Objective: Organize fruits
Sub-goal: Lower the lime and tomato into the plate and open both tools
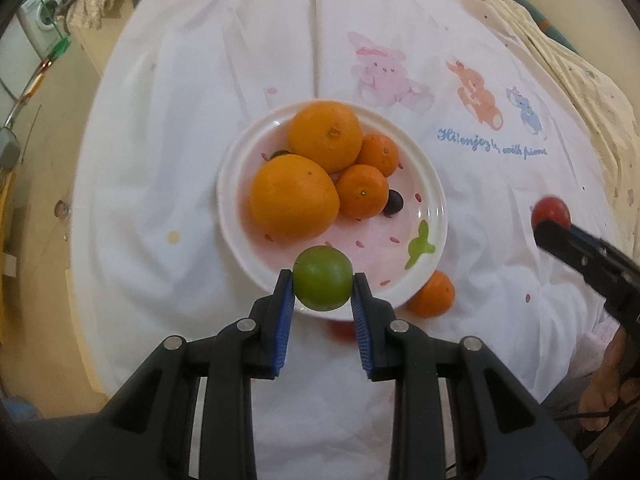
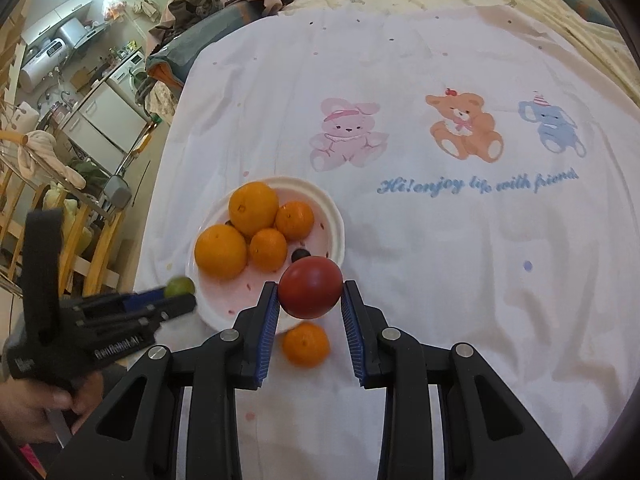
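Left wrist view: your left claw [image 1: 323,280] is clamped on a green fruit [image 1: 323,278] over the plate's [image 1: 434,216] near rim. Right wrist view: your right claw [image 2: 310,292] grips a red tomato [image 2: 311,287] — a small orange [image 2: 306,345] lies below, beside the plate.

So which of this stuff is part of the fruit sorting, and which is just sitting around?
Part of the job:
- round green fruit in left tool
- round red fruit in right tool
- white plate of oranges
- small loose orange on the cloth

Just lying about:
- white cartoon-animal cloth
- white washing machine
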